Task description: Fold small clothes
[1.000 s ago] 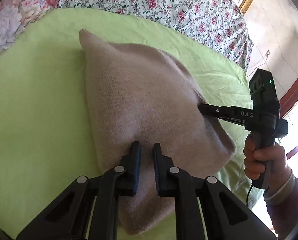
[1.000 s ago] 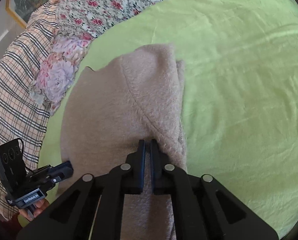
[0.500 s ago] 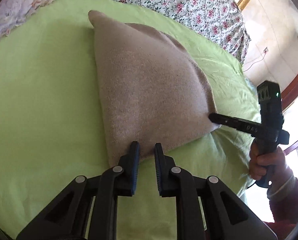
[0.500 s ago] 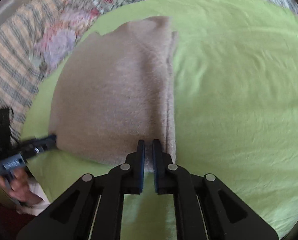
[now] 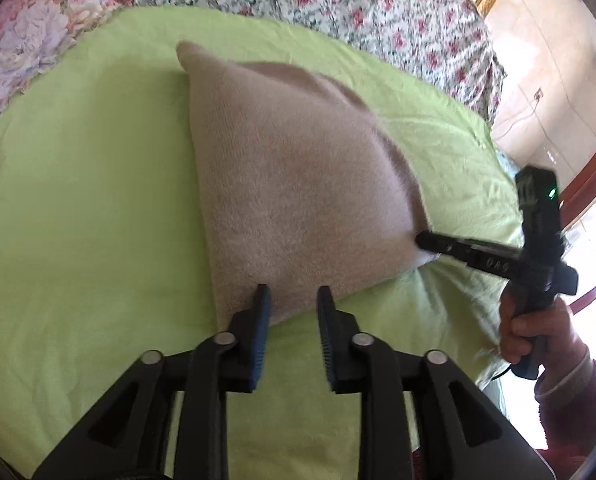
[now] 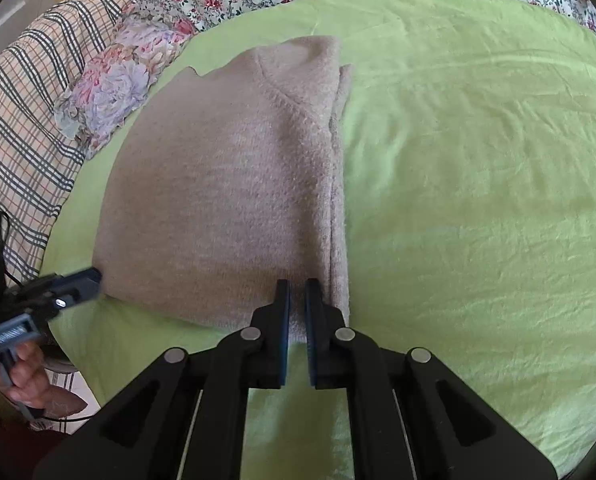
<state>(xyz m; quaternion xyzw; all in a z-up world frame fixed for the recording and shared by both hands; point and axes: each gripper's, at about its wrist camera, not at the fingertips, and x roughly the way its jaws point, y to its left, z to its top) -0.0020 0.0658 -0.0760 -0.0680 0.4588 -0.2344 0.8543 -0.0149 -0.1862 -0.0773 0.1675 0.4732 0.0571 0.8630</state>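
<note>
- While my left gripper (image 5: 290,300) is spreading its jaws at the lower centre of its own view, the near hem of the beige knit garment (image 5: 298,184) is lying between the fingers, no longer pinched.
- I am keeping my right gripper (image 6: 297,296) nearly closed on the same hem, lower centre of the right wrist view, with a fold of knit pinched between the pads.
- I am seeing the garment (image 6: 226,192) resting folded on the green sheet (image 6: 478,200), its long axis running from my grippers up toward the top of both frames, the stacked side edges on the right in the right wrist view.
- Both hands are sitting at the near end, so I am judging that any further fold would carry this hem away toward the far tip at upper left of the left wrist view.
</note>
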